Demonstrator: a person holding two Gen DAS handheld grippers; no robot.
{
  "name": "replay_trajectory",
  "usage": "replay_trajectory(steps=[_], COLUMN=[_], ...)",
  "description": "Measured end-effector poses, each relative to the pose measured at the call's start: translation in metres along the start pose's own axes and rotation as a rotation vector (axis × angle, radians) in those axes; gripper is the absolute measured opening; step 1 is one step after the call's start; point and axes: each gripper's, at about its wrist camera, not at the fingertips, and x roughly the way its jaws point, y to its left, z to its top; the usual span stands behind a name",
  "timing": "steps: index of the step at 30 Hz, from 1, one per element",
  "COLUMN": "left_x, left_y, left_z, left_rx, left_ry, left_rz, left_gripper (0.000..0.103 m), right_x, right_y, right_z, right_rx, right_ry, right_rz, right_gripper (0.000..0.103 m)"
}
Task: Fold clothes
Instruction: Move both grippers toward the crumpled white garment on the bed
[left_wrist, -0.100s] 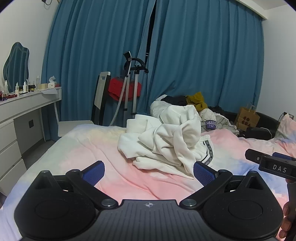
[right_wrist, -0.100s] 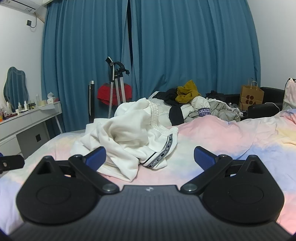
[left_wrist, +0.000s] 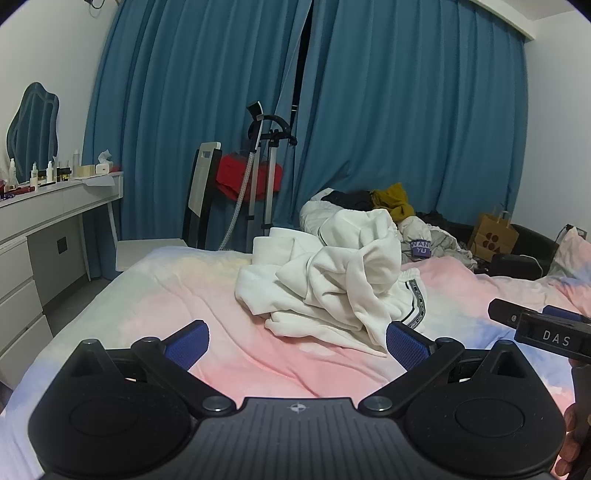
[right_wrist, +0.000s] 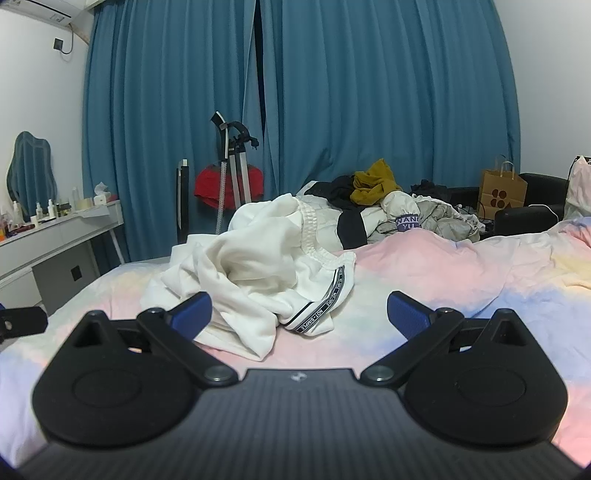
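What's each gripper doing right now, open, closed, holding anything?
Left gripper: open, holding nothing, short of the white garment.
Right gripper: open, holding nothing.

White clothes (left_wrist: 332, 280) with black-striped trim on pastel pink-blue bedspread (left_wrist: 207, 295).

No visible change since earlier.
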Motion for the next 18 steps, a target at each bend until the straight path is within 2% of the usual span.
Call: replay_trajectory(steps=[18], left_x=[0.009], left_y=[-0.011], left_z=[-0.008], left_rx=[0.040], left_ry=[0.014], left_rz=[0.015], left_gripper=[0.103], right_x=[0.007], right_y=[-0.008], right_z=[-0.002], right_rx=[0.060], right_ry=[0.010], right_rz=[0.029], right_gripper=[0.103])
